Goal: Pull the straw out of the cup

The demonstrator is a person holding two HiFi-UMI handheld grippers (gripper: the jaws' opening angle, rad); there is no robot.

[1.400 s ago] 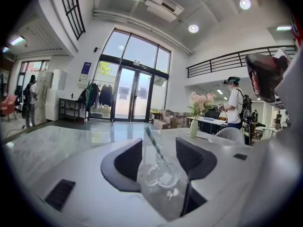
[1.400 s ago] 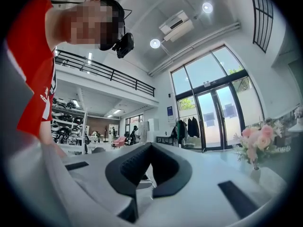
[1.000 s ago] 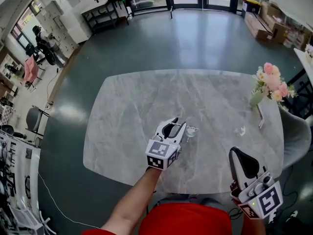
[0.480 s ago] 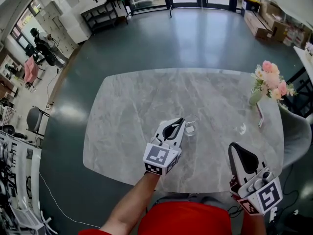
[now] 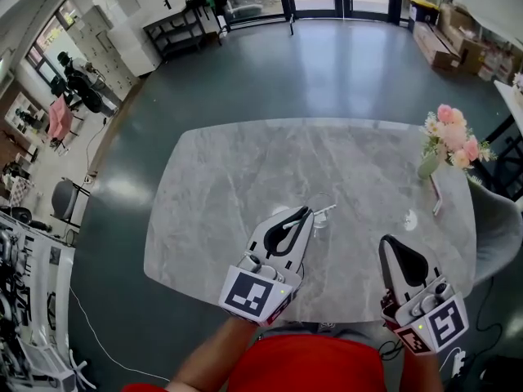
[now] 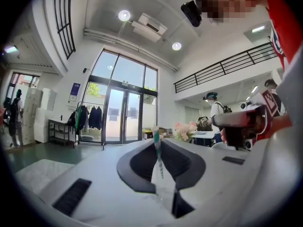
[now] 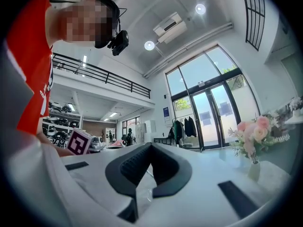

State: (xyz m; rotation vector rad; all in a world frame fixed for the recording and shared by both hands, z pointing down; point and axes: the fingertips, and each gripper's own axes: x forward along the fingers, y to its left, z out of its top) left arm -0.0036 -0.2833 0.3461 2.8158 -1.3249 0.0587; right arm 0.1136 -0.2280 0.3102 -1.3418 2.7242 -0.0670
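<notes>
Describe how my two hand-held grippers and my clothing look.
Both the left hand-held gripper and the right hand-held gripper have white bodies with black, loop-shaped jaw pads. Each carries a cube printed with black-and-white square markers. The person wears a red top.

grippers 2 | straw 1 | cup 1 | vase 1 | table 1

Bright daylight enters through the glass doors; edges bend fisheye-style, corners vignette black.
</notes>
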